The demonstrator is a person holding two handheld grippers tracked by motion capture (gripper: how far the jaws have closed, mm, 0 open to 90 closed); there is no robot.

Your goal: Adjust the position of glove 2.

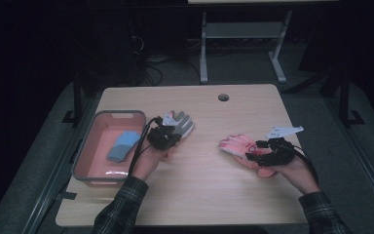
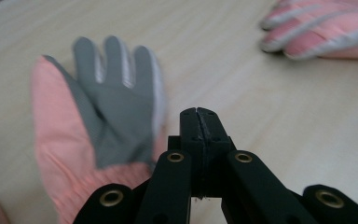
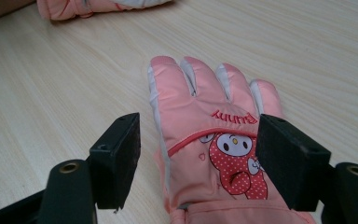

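My left gripper (image 1: 168, 132) hangs just above the wooden table (image 1: 209, 195), right beside the pink bin (image 1: 108, 116), which I take as my landmark here. In the left gripper view its two black jaws are pressed flat together with nothing between them, only a thin seam showing where the pads meet. Just beyond their tips lies the palm-up glove (image 2: 100, 116), grey on the palm and fingers with a pink quilted edge and cuff, flat on the table and blurred; from the high view that glove sits immediately on the far side of the gripper from me, close to the bin's near-right corner and outside it. Inside the bin rests a folded blue cloth (image 1: 122, 145), lying on the bin's floor toward its right wall. My right gripper (image 1: 255, 153) is well apart from the bin, across the table near the opposite edge. Its jaws stand apart, one on each side of the cartoon glove (image 3: 209, 140), a pink glove lying back-up with a bunny picture and red lettering on it; the pads straddle the cuff end without pressing on it, with a gap showing between each pad and the fabric. That glove's fingers point back toward the bin side of the table, and it lies flat on the wood.
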